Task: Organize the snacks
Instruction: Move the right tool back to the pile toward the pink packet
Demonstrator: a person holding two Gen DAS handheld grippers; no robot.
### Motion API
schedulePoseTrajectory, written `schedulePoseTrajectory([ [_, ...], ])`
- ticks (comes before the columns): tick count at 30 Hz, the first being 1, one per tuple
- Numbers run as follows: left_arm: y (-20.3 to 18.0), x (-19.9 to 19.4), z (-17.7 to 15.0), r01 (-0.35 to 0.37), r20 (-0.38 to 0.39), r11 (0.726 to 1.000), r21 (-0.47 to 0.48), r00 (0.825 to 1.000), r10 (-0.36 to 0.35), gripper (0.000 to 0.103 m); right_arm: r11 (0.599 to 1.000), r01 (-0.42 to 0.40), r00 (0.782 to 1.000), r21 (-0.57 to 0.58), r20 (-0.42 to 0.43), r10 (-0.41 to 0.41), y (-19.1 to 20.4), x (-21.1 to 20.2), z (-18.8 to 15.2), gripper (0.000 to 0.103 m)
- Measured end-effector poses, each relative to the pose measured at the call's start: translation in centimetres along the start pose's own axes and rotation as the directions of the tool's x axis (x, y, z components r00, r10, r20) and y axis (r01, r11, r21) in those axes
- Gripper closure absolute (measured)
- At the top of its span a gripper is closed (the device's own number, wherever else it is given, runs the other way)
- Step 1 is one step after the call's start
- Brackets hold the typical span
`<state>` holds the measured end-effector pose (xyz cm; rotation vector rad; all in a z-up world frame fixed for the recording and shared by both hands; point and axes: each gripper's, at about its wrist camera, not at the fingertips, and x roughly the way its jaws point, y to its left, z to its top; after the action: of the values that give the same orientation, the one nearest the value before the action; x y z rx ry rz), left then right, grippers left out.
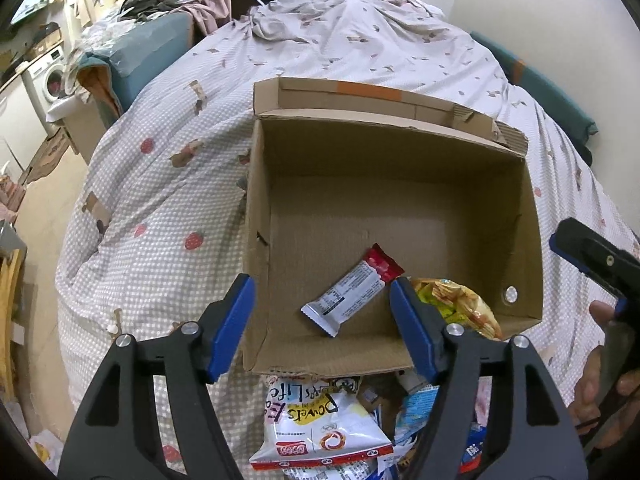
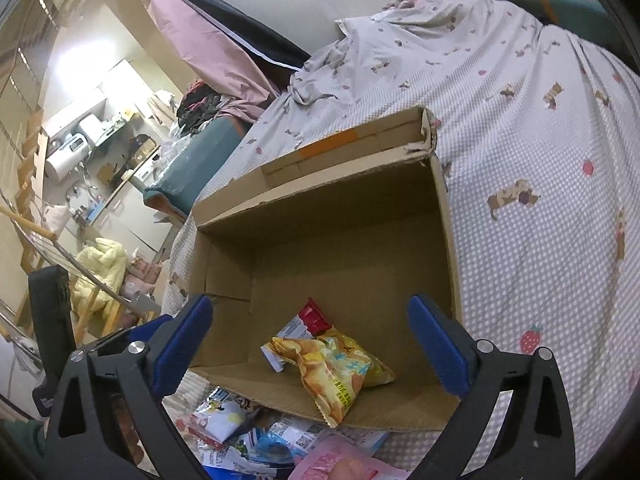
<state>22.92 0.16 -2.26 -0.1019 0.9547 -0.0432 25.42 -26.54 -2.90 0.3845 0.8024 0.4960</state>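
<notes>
An open cardboard box (image 1: 400, 184) (image 2: 320, 216) lies on the bed. Inside it, near the front wall, lie a red-and-white snack bar (image 1: 348, 292) (image 2: 310, 320) and a yellow chip packet (image 1: 460, 304) (image 2: 336, 368). My left gripper (image 1: 322, 324) hangs open over the box's front left corner, nothing between its blue pads. My right gripper (image 2: 308, 344) stands wide open above the chip packet, not touching it. It also shows at the right edge of the left wrist view, as a black finger (image 1: 596, 256) with a hand (image 1: 600, 376) behind it.
A heap of loose snack packets (image 1: 320, 428) (image 2: 256, 432) lies on the bed in front of the box, a pink one (image 2: 332, 464) nearest. The checked quilt (image 1: 160, 200) (image 2: 540, 160) surrounds the box. Left of the bed are a teal cushion (image 1: 152, 56) and cluttered room.
</notes>
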Motion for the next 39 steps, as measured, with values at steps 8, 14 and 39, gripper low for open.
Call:
schedulePoseTrajectory([
  [8, 0.8, -3.4, -0.6, -0.009, 0.122, 1.0, -0.016, 0.993, 0.01, 0.036, 0.999, 0.036, 0.998, -0.038, 0.049, -0.034, 0.9, -2.6, -0.6, 0.0],
  [14, 1.9, -5.5, -1.1, -0.014, 0.16, 0.998, -0.06, 0.987, 0.023, 0.012, 0.997, 0.044, 0.997, -0.056, 0.072, -0.04, 1.8, -4.3, -1.2, 0.0],
  [39, 3.6, -7.5, -8.1, -0.093, 0.025, 0.991, -0.092, 0.995, 0.096, 0.009, 0.983, 0.175, 0.983, -0.054, -0.044, -0.178, 2.7, -7.7, -7.4, 0.0],
])
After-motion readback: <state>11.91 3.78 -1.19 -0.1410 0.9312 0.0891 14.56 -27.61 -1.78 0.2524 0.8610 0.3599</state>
